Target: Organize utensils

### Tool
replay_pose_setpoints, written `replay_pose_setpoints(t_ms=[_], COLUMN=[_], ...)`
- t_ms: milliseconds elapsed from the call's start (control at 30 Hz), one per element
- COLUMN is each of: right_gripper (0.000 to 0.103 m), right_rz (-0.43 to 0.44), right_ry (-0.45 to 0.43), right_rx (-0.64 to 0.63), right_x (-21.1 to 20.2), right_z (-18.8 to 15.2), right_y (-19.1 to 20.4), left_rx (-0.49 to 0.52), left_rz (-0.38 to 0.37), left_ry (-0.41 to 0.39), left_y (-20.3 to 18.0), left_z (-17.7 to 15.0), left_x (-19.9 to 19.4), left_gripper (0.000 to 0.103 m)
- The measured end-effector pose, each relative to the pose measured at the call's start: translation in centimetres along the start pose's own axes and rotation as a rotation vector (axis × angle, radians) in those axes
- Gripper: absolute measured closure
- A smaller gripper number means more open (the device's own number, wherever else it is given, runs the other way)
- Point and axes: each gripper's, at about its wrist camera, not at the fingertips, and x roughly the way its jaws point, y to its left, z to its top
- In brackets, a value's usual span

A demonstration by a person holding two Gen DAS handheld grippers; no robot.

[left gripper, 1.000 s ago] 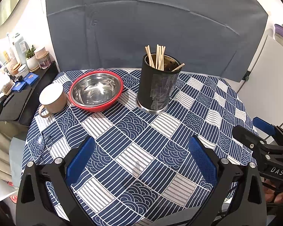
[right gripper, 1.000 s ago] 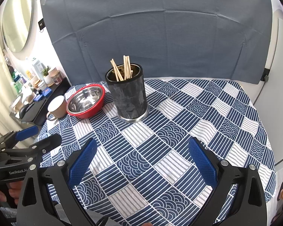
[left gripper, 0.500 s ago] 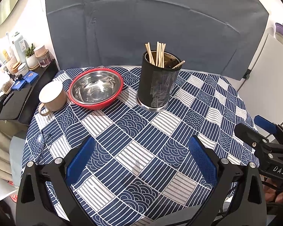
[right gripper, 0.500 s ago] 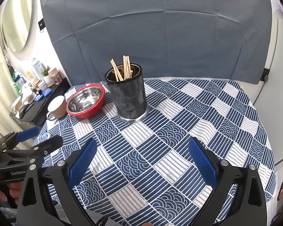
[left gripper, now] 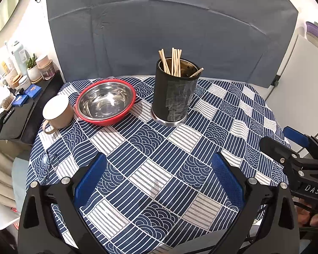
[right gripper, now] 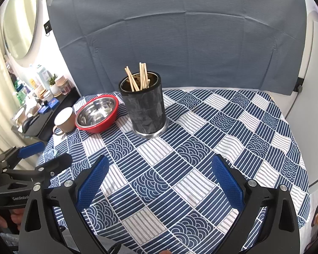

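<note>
A black cylindrical holder [left gripper: 173,97] [right gripper: 145,108] stands upright toward the back of the table with several wooden chopsticks [left gripper: 172,62] [right gripper: 138,77] sticking out of it. My left gripper [left gripper: 159,169] hovers open over the near part of the blue patterned cloth, nothing between its fingers. My right gripper [right gripper: 160,171] is open too, likewise empty, over the near middle of the table. Each gripper shows at the edge of the other's view: the right one [left gripper: 286,141], the left one [right gripper: 44,154].
A steel bowl in a red bowl [left gripper: 106,101] [right gripper: 97,113] sits left of the holder, with a beige mug [left gripper: 57,111] [right gripper: 64,119] beside it. A dark side shelf [left gripper: 21,105] with small jars stands left of the table. A grey backdrop [right gripper: 180,42] hangs behind.
The left gripper's view has drawn back and risen slightly, so the holder and bowl sit a little further off. The right gripper has hardly moved.
</note>
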Motion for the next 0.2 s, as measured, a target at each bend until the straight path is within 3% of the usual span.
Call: replay_pose_setpoints(t_ms=[200], right_gripper=[0.01], right_rz=[0.004], right_ry=[0.001], right_rx=[0.002], right_x=[0.06], right_z=[0.08], right_y=[-0.15], left_rx=[0.017], left_rz=[0.01], left_ry=[-0.01], left_y=[-0.27], left_z=[0.03], left_x=[-0.25], left_gripper=[0.006])
